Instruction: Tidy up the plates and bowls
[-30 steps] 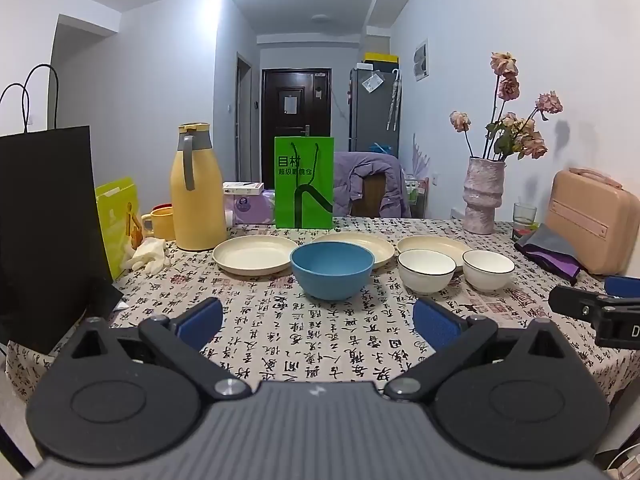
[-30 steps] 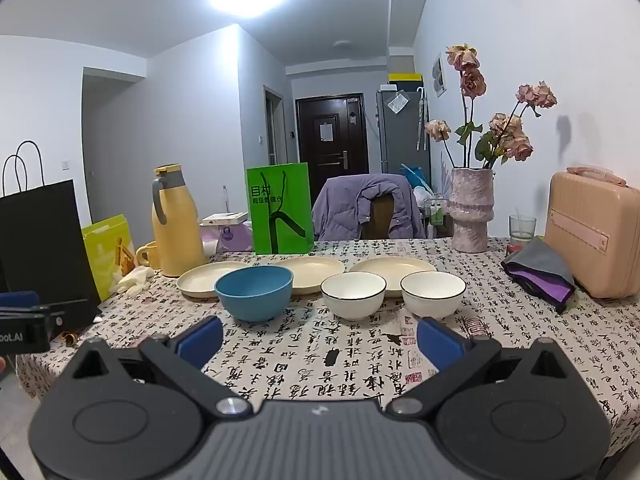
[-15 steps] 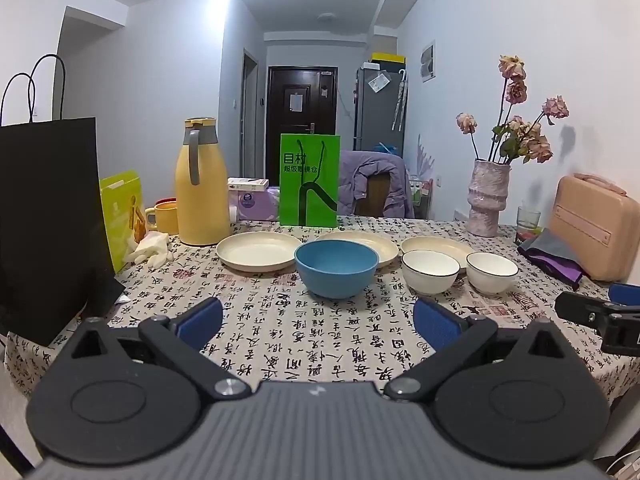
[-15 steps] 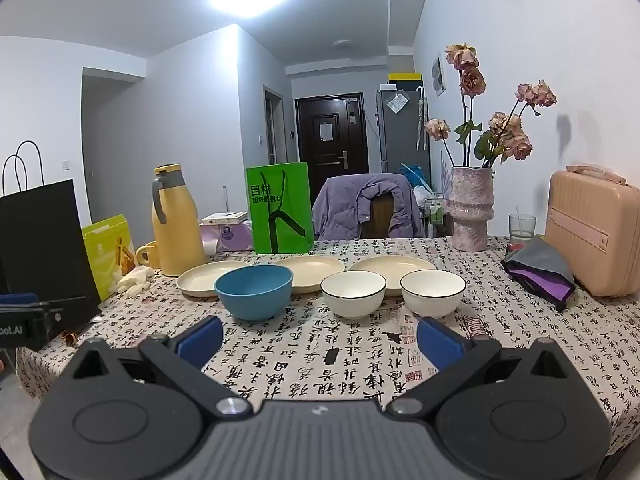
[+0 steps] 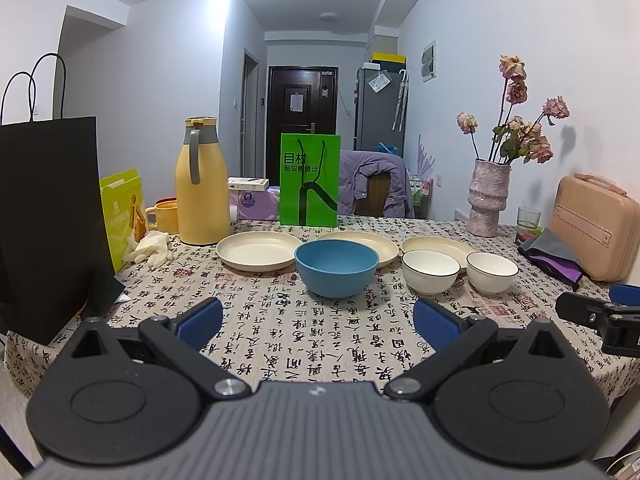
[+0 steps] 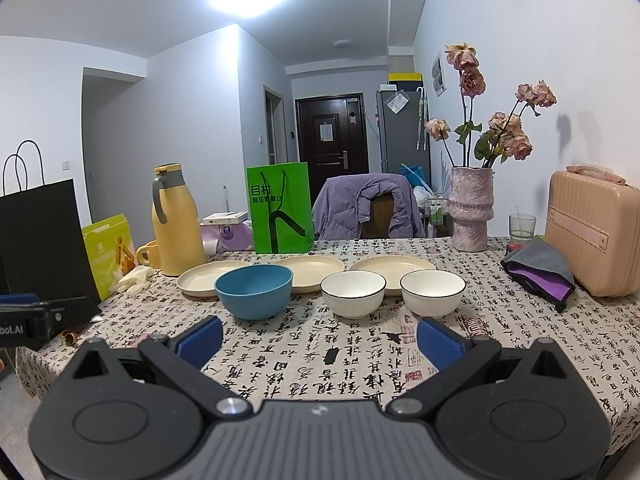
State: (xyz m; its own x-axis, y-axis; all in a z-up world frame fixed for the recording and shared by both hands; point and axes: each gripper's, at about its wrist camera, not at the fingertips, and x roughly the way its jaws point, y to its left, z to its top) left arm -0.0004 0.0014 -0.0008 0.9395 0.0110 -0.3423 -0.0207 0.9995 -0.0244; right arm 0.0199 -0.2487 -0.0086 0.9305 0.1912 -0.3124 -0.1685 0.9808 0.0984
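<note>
Blue bowl [image 5: 336, 267] mid-table, two white bowls [image 5: 430, 271] to its right, three cream plates [image 5: 256, 250] just behind. Bare patterned tablecloth [image 5: 320, 332] between bowls and near edge. Left gripper [image 5: 318, 322] and right gripper [image 6: 319, 339] spread wide, empty, short of the bowls, at the near edge.

Left tool [image 5: 318, 318] and right tool [image 6: 319, 338] — fingers spread wide (empty), level, side by side.
</note>
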